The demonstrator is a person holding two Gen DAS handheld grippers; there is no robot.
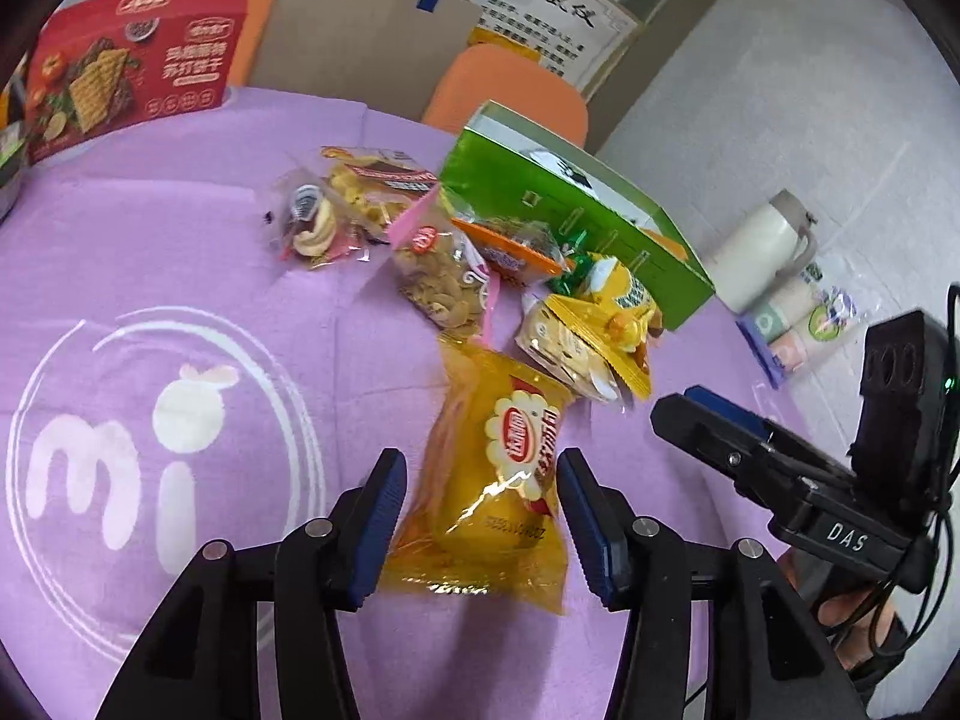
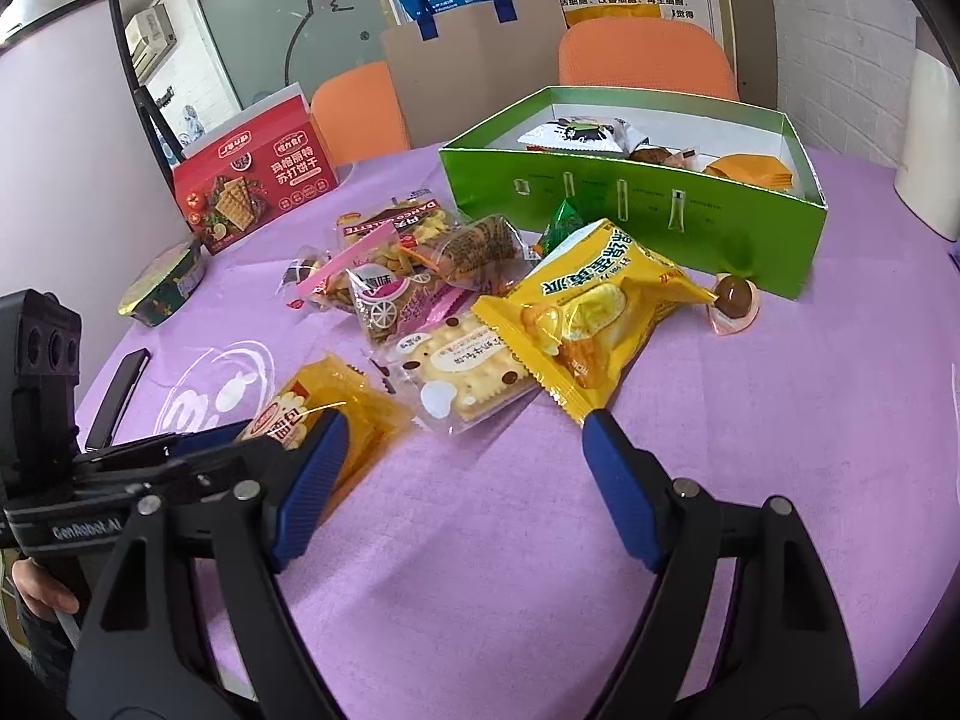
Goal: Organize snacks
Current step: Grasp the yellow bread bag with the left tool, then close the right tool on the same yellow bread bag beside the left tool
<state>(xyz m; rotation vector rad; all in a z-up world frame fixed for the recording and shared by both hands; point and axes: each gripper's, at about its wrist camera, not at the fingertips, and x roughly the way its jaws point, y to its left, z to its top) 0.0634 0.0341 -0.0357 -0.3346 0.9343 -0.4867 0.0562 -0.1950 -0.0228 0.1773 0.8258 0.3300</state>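
An orange-yellow translucent snack packet (image 1: 498,468) lies flat on the purple tablecloth (image 1: 180,240). My left gripper (image 1: 480,504) is open, with one blue pad on either side of the packet. A pile of snack packets sits beyond it: a yellow bag (image 2: 600,312), a clear cracker packet (image 2: 462,378) and several smaller ones (image 2: 390,264). Behind them stands the open green box (image 2: 630,204), which holds several packets. My right gripper (image 2: 465,468) is open over bare cloth, just short of the yellow bag. The left wrist view shows the right gripper (image 1: 684,411) from the side at the right.
A red cracker box (image 2: 258,180) stands at the back left, with a round tin (image 2: 162,288) and a black phone (image 2: 117,396) nearby. A wrapped chocolate ball (image 2: 735,297) lies by the green box. A white bottle (image 1: 762,246) and a tissue pack (image 1: 804,324) sit off the table's right edge. Orange chairs (image 2: 648,54) stand behind.
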